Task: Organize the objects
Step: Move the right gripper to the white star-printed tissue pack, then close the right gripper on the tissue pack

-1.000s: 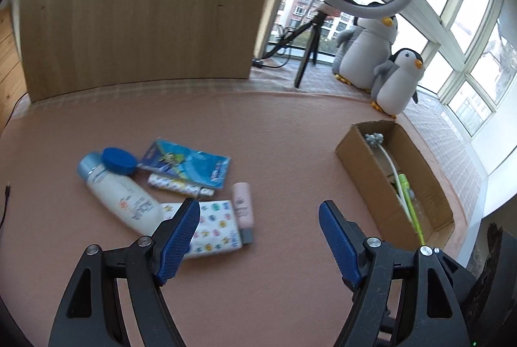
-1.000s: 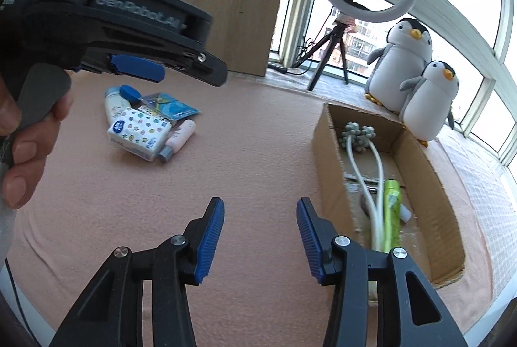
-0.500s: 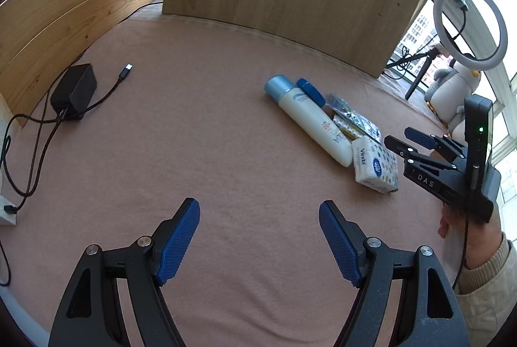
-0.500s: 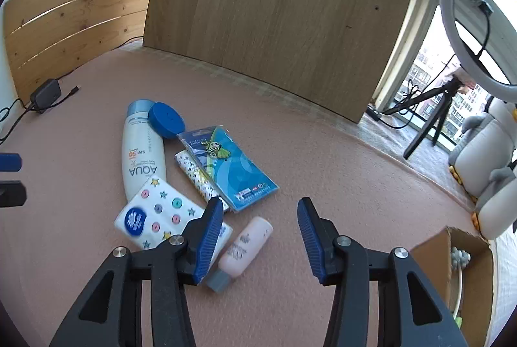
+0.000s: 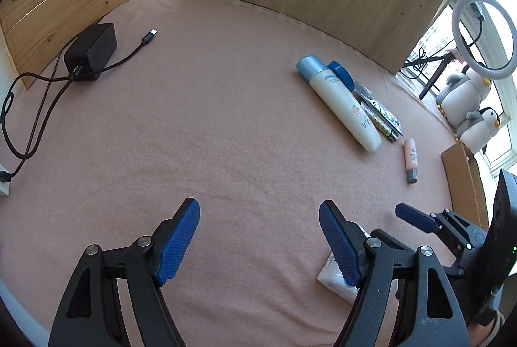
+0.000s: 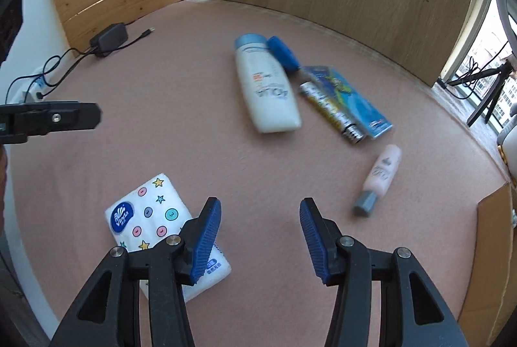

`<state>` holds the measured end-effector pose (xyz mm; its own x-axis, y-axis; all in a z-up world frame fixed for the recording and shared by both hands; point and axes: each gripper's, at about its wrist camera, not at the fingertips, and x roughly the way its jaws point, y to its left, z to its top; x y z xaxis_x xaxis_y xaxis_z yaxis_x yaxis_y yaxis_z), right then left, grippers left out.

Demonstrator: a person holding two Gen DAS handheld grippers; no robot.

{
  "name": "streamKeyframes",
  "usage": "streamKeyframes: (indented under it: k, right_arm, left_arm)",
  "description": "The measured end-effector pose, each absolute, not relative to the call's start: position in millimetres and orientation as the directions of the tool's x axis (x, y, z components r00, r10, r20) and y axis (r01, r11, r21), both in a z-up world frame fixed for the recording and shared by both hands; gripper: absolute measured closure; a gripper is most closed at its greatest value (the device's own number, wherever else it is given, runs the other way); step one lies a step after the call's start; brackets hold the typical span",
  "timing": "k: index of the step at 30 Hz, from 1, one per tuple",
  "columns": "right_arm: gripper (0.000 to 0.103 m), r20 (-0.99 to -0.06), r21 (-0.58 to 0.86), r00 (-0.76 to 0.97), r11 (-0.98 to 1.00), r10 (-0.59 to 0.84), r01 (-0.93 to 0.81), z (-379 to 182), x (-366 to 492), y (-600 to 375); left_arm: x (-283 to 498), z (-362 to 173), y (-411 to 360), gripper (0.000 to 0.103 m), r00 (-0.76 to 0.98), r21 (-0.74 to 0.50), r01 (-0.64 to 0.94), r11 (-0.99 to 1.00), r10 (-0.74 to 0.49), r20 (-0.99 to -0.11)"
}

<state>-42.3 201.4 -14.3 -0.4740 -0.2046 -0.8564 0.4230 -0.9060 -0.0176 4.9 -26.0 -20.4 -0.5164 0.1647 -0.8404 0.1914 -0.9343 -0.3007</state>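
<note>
My right gripper (image 6: 260, 211) hangs open over bare carpet, with nothing between its pads. A white tissue pack (image 6: 145, 214) printed with stars and dots lies just left of its left finger, partly under it. Farther off are a white lotion bottle (image 6: 268, 91), a blue jar (image 6: 284, 53), a blue packet (image 6: 352, 101), a patterned tube (image 6: 332, 114) and a pink tube (image 6: 381, 172). My left gripper (image 5: 260, 211) is open and empty over carpet. The tissue pack (image 5: 336, 280) shows behind its right finger, and the right gripper (image 5: 416, 219) is beside it.
A cardboard box (image 6: 491, 250) stands at the right edge of the carpet. A black charger (image 5: 92, 51) with trailing cables lies at the far left by the wooden wall. A ring light on a tripod (image 5: 481, 33) and plush penguins (image 5: 478, 124) stand by the window.
Both views swung from the box side to the pile of objects. The tissue pack, which lay against the bottle, now lies apart from it, close to both grippers. The right jaws stand slightly wider.
</note>
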Motion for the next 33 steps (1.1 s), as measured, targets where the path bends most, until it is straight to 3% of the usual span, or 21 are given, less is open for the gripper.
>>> streamKeyframes:
  k: [6, 9, 14, 27, 33]
  right_arm:
    - [0.054, -0.840, 0.024, -0.493, -0.924, -0.226, 0.383, -7, -13, 210]
    - [0.048, -0.806, 0.059, -0.530, -0.926, -0.264, 0.372, 4, 5, 223]
    - [0.039, -0.782, 0.073, -0.512, -0.868, -0.356, 0.492, 4, 37, 208]
    - [0.038, -0.784, 0.029, -0.490, -0.811, -0.382, 0.585, -13, 44, 169]
    - [0.038, -0.795, -0.015, -0.510, -0.830, -0.329, 0.558, -19, 32, 161]
  left_arm:
    - [14, -20, -24, 0.024, -0.513, -0.294, 0.189, -0.937, 0.161, -0.843]
    - [18, -21, -29, 0.024, -0.509, -0.297, 0.197, -0.935, 0.161, -0.845]
    - [23, -18, -29, 0.024, -0.503, -0.301, 0.192, -0.934, 0.170, -0.847]
    - [37, -15, -22, 0.024, -0.503, -0.274, 0.106, -0.956, 0.186, -0.844]
    - [36, -17, -26, 0.024, -0.526, -0.256, 0.034, -0.966, 0.200, -0.827]
